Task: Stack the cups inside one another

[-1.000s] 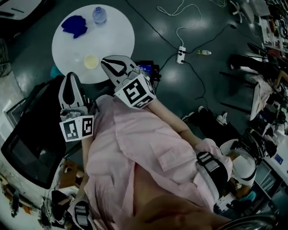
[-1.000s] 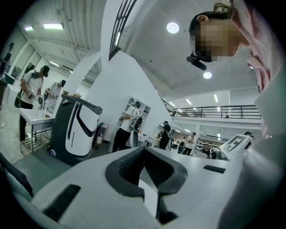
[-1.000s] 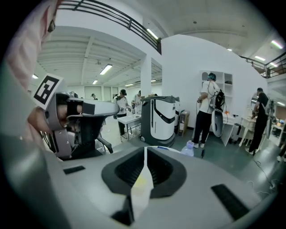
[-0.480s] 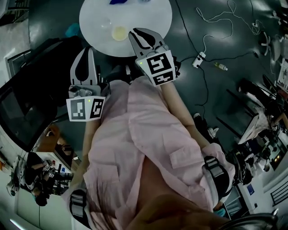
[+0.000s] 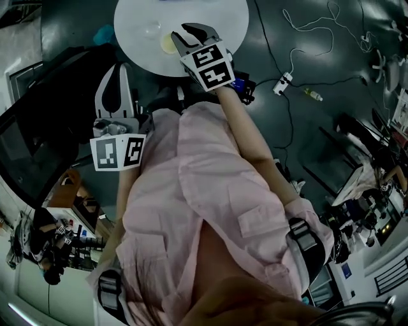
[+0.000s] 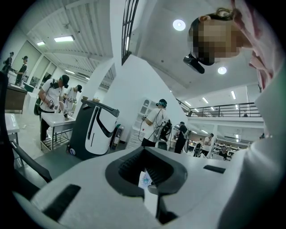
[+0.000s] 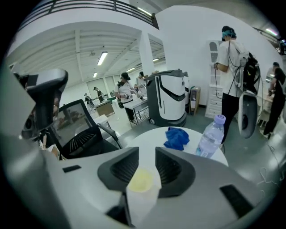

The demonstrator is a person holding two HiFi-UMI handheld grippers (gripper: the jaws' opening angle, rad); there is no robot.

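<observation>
The right tongs [image 5: 188, 30] reach over the near edge of the round white desk [image 5: 223, 19], tilted downward. Their jaws have just been opening and now stand spread, with the yellow cup [image 7: 140, 180] in the gap between them. The pads do not appear to press on it yet. In the head view that cup sits close to the near edge, and a clear cup [image 5: 152, 29] stands a little farther off to its left, apart from it. A blue cloth [image 7: 176, 137] and a bottle [image 7: 210, 137] lie on the far side, well out of the way. The left tongs [image 5: 119, 70] hang off the desk to the near left, pressed together. No cup is in them, only a small pale patch at the seam that I cannot identify.

The step in hand looks like taking hold of the yellow cup. To do it well, centre the cup in the gap so both pads meet its wall together. Otherwise one jaw is likely to push the light cup along the desk. Close gently on the middle of the wall, since a thin cup may buckle or slip out. Keep it upright, lift it straight up, then bring it over the clear cup. The left tongs could steady that cup.
</observation>
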